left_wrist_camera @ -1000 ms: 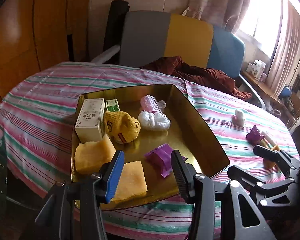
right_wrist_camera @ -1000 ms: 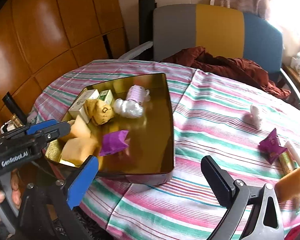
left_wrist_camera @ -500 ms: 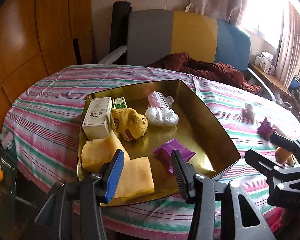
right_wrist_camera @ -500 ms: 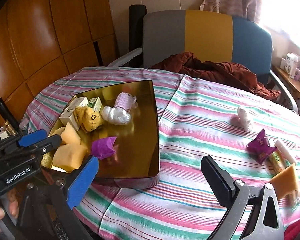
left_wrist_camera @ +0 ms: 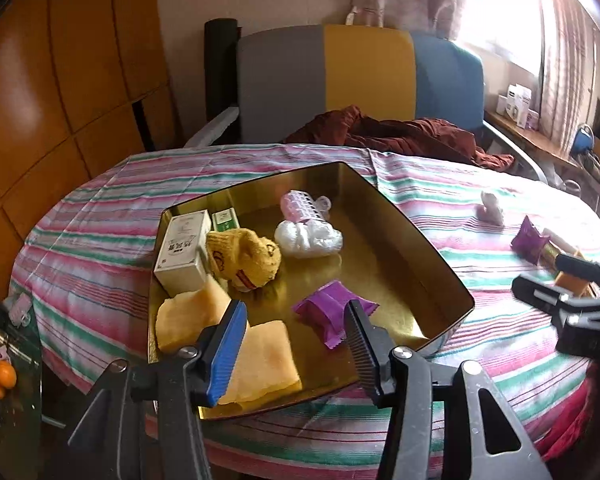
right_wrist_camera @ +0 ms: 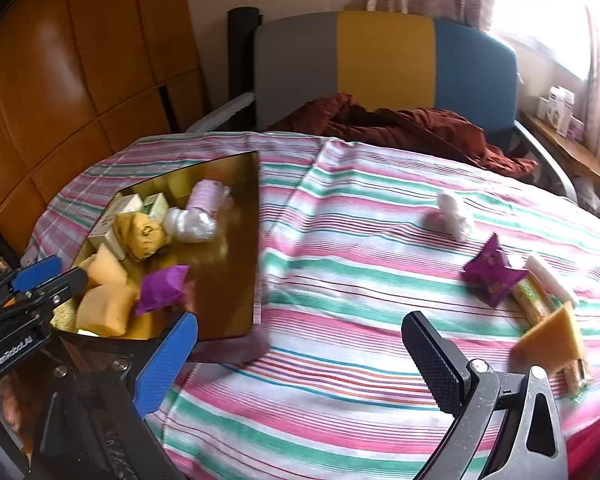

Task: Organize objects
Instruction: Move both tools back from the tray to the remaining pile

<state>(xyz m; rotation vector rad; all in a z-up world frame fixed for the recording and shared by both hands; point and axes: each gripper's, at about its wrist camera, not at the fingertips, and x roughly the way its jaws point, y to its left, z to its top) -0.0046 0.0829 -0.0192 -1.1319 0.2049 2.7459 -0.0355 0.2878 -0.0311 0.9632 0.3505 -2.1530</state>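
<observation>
- In the left wrist view, the left gripper (left_wrist_camera: 296, 344) hangs over the near edge of a gold tray (left_wrist_camera: 440, 272). Its jaws are apart and have just been opening a little more; nothing is between them, and they touch nothing.
- The tray stands on a round surface (left_wrist_camera: 100, 216) with a striped cloth. Inside it, at the far left, are a white box (left_wrist_camera: 182, 252) and a small green box (left_wrist_camera: 226, 220) side by side.
- A yellow knitted thing (left_wrist_camera: 246, 258) leans against the white box. Two orange sponges (left_wrist_camera: 260, 360) lie at the near left corner, one partly behind the blue finger.
- A purple packet (left_wrist_camera: 330, 312) lies near the middle front of the tray. A pink hair roller (left_wrist_camera: 300, 208) and a white plastic wad (left_wrist_camera: 308, 238) lie further back, touching each other.
- At the right edge the right gripper (left_wrist_camera: 556, 280) is above the cloth, close to another purple packet (left_wrist_camera: 530, 238).
- In the right wrist view, the right gripper (right_wrist_camera: 300, 356) has its jaws spread wide and empty, above bare cloth.
- To its right, outside the tray, lie a purple packet (right_wrist_camera: 492, 276), a white stick (right_wrist_camera: 548, 280), an orange sponge (right_wrist_camera: 548, 340) and a yellow-green packet (right_wrist_camera: 532, 300), all close together. A small white wad (right_wrist_camera: 452, 212) lies apart, further back.
- The tray (right_wrist_camera: 228, 300) is on the left, and the left gripper (right_wrist_camera: 40, 280) is over its near corner.
- Behind the surface stands a chair (right_wrist_camera: 384, 56) with a dark red cloth (right_wrist_camera: 400, 128) on it.
</observation>
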